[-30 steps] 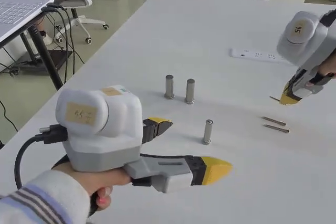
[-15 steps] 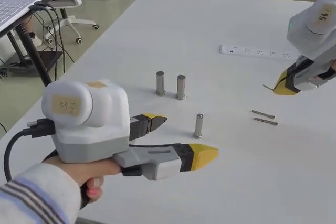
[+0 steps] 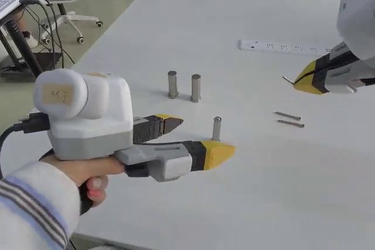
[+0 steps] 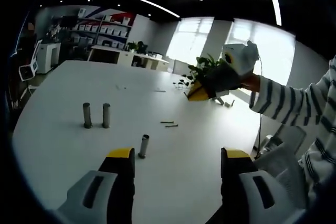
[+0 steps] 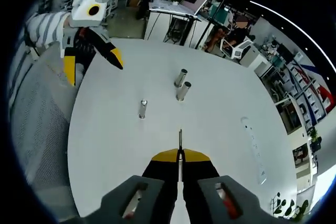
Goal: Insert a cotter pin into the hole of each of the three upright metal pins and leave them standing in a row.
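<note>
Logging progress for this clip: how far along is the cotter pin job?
Done: nothing; all three metal pins look bare. In hand: right tongs grip one cotter pin; left tongs open. Left: all three insertions; two cotter pins lie on the table.

Holds the left gripper (image 3: pixel 202 137) low and close to the body in a hand (image 3: pixel 82 174) with a striped sleeve (image 3: pixel 35 209) at the wrist, jaws spread wide and pointing forward. Holds the right gripper (image 3: pixel 299 82) higher, well off to its right, jaws pinched together on a cotter pin (image 5: pixel 179 139) sticking out past the tips
</note>
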`<state>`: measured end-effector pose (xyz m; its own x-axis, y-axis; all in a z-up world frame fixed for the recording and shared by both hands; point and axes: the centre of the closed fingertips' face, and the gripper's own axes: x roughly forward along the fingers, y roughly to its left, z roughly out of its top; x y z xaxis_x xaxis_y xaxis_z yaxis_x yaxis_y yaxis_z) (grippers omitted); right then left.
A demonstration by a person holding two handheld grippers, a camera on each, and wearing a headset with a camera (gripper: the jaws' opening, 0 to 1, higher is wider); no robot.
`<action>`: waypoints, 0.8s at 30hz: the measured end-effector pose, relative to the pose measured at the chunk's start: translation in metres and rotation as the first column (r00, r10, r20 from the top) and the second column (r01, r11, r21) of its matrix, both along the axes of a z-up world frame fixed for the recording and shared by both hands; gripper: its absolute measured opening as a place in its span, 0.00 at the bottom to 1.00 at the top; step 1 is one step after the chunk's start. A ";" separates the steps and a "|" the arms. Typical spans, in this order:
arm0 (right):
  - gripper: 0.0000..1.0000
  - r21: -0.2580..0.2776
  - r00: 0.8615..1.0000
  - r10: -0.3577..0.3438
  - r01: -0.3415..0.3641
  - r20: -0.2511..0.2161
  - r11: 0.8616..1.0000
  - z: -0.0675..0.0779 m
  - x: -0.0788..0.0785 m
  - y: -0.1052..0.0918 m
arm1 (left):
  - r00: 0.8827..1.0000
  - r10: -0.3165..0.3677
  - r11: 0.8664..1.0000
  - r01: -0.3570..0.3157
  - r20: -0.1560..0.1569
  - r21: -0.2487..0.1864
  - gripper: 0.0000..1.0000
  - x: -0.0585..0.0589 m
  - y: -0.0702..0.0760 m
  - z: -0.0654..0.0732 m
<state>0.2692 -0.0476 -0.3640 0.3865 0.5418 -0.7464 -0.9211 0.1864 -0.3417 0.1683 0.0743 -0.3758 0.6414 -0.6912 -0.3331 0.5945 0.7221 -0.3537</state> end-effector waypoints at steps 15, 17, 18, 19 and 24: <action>0.00 0.149 0.993 -0.026 0.009 0.114 0.989 0.021 -0.041 0.021 | 1.000 -0.009 1.000 0.009 0.007 -0.021 0.62 0.012 -0.002 0.013; 0.00 0.158 0.992 -0.029 0.010 0.121 0.987 0.022 -0.045 0.023 | 1.000 -0.014 1.000 0.014 0.013 -0.022 0.62 0.013 -0.004 0.015; 0.00 0.165 0.992 -0.032 0.011 0.126 0.986 0.023 -0.046 0.024 | 1.000 -0.018 1.000 0.018 0.017 -0.023 0.62 0.014 -0.006 0.017; 0.00 0.172 0.991 -0.034 0.011 0.132 0.985 0.024 -0.048 0.025 | 1.000 -0.021 0.999 0.021 0.019 -0.024 0.62 0.015 -0.008 0.018; 0.00 0.210 0.988 -0.038 0.005 0.150 0.978 0.027 -0.058 0.034 | 0.998 -0.049 0.998 0.050 0.024 -0.029 0.60 0.017 -0.018 0.022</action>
